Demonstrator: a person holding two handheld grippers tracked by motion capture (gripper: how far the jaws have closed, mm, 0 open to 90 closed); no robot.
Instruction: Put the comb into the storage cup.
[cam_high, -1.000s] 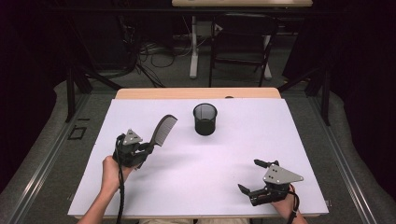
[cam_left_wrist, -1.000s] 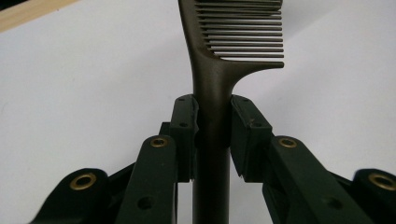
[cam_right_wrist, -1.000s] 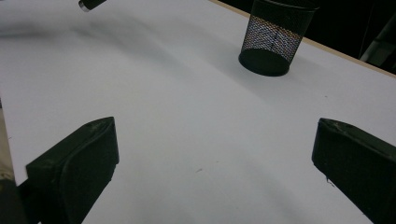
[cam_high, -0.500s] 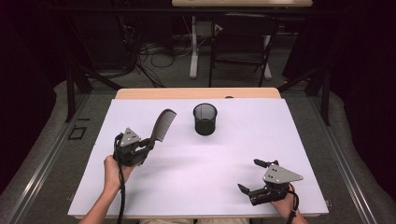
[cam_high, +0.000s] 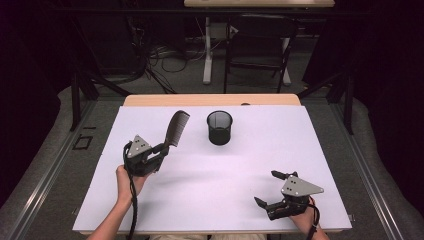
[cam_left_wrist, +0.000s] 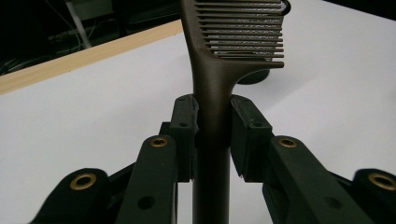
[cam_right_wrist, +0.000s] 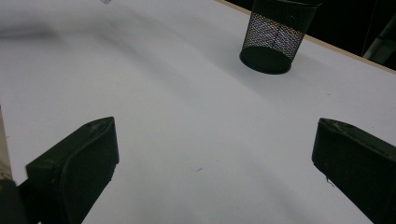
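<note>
The left gripper (cam_high: 161, 148) is squeezing the handle of a dark comb (cam_high: 176, 128), lifting it over the white table (cam_high: 200, 200). Its own view is cutting off the comb's top. The right gripper (cam_high: 269, 188) is sitting wide open, holding nothing. A black mesh cup (cam_high: 220, 127) is standing near the table's far edge.

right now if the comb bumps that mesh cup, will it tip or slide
The mesh cup looks light, being open wire, so it would probably slide. It is taller than wide, so a bump near the rim might tip it. The comb looks stiff where the left gripper clamps it.
</note>
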